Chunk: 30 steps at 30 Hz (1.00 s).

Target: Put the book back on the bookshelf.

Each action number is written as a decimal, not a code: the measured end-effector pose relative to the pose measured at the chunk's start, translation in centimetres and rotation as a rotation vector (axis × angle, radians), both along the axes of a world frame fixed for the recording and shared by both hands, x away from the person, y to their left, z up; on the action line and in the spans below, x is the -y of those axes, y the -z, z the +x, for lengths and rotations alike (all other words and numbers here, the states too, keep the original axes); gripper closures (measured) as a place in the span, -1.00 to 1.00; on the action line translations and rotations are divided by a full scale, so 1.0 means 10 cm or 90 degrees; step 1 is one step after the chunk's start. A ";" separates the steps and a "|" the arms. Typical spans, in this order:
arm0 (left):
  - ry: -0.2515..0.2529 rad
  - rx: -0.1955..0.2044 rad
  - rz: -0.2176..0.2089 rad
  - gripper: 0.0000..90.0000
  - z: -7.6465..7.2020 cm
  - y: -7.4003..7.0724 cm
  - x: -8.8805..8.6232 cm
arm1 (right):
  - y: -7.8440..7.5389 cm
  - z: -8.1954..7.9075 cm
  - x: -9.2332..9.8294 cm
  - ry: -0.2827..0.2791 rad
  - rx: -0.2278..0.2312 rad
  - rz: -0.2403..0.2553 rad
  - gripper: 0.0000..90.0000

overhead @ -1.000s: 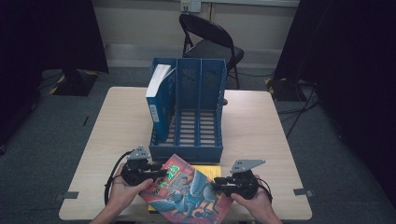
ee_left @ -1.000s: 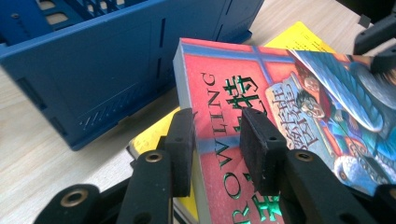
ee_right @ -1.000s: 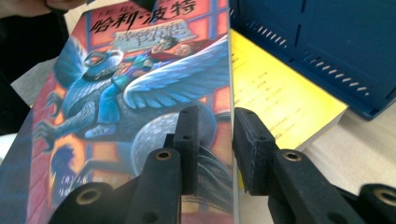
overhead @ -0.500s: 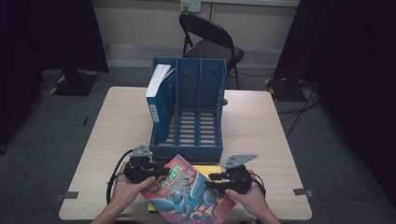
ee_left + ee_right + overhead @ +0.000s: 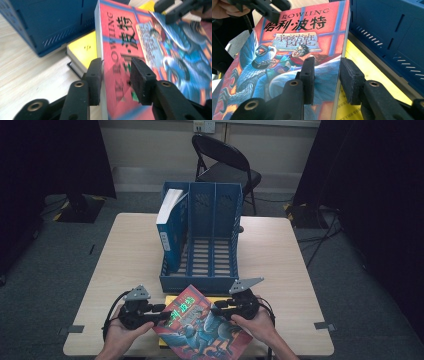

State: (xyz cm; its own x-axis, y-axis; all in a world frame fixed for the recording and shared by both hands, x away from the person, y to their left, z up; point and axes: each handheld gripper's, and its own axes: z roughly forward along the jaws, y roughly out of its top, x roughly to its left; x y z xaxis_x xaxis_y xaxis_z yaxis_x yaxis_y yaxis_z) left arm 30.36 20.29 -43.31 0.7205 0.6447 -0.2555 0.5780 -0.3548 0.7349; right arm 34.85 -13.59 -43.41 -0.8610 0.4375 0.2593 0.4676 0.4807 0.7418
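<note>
Red-covered book (image 5: 202, 327) is sitting clamped by both claws at the near table edge: the left gripper (image 5: 116, 75) is pinching its spine edge, jaws having just eased a little wider, while the right gripper (image 5: 325, 75) is gripping the opposite long edge, jaws having just narrowed. The book is tilting up off a yellow book (image 5: 172, 299) lying flat beneath it, so the lift looks begun and the filing is still waiting. One blue book (image 5: 170, 227) is already standing in the left slot of the blue file rack (image 5: 215, 210); the middle and right slots are standing open. The rack's low front wall is lying just beyond the book, needing clearance, while the table (image 5: 280, 255) is offering bare room right and left.
</note>
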 end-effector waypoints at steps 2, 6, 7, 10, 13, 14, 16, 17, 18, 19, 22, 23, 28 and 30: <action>0.002 -0.003 0.001 0.44 -0.04 -0.01 -0.06 | 0.01 0.00 0.00 0.000 -0.004 0.002 0.45; -0.002 -0.012 -0.015 0.39 -0.11 0.02 -0.13 | 0.02 0.00 0.01 0.003 -0.005 0.008 0.46; 0.001 -0.012 -0.014 0.36 -0.16 0.02 -0.17 | 0.02 0.00 0.02 0.003 -0.009 0.012 0.46; -0.008 -0.018 -0.017 0.29 -0.25 0.02 -0.22 | 0.03 0.01 0.02 0.004 -0.011 0.014 0.45; -0.010 -0.008 -0.007 0.27 -0.31 0.02 -0.23 | 0.03 0.01 0.02 -0.001 -0.010 0.013 0.45; -0.007 -0.005 -0.003 0.26 -0.35 0.02 -0.26 | 0.03 0.02 0.02 -0.002 -0.011 0.013 0.45; -0.008 -0.005 -0.004 0.26 -0.36 0.02 -0.27 | 0.02 0.02 0.02 -0.002 -0.010 0.012 0.45; -0.006 -0.008 -0.002 0.25 -0.38 0.04 -0.28 | 0.02 0.02 0.02 -0.001 -0.010 0.011 0.45; -0.001 -0.007 0.002 0.24 -0.38 0.05 -0.29 | 0.02 0.02 0.02 -0.001 -0.011 0.012 0.45; -0.002 -0.010 -0.001 0.24 -0.39 0.06 -0.30 | 0.02 0.02 0.02 -0.001 -0.011 0.012 0.45; -0.007 -0.012 -0.003 0.24 -0.39 0.07 -0.29 | 0.03 0.01 0.02 -0.001 -0.009 0.013 0.46; -0.007 -0.012 -0.003 0.24 -0.39 0.07 -0.29 | 0.03 0.01 0.02 -0.002 -0.009 0.013 0.46; -0.002 -0.014 -0.008 0.24 -0.36 0.08 -0.31 | 0.02 0.00 0.02 0.002 -0.003 0.011 0.46; -0.009 -0.015 -0.012 0.25 -0.35 0.09 -0.30 | 0.02 -0.02 0.03 0.004 0.000 0.007 0.46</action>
State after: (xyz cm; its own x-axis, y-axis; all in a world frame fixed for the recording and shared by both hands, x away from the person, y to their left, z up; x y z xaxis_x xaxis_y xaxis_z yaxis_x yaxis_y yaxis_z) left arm 26.88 23.31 -44.18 0.7048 0.6500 -0.2843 0.6000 -0.3324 0.7276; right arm 34.63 -13.86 -43.60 -0.8581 0.4400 0.2646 0.4710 0.4694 0.7469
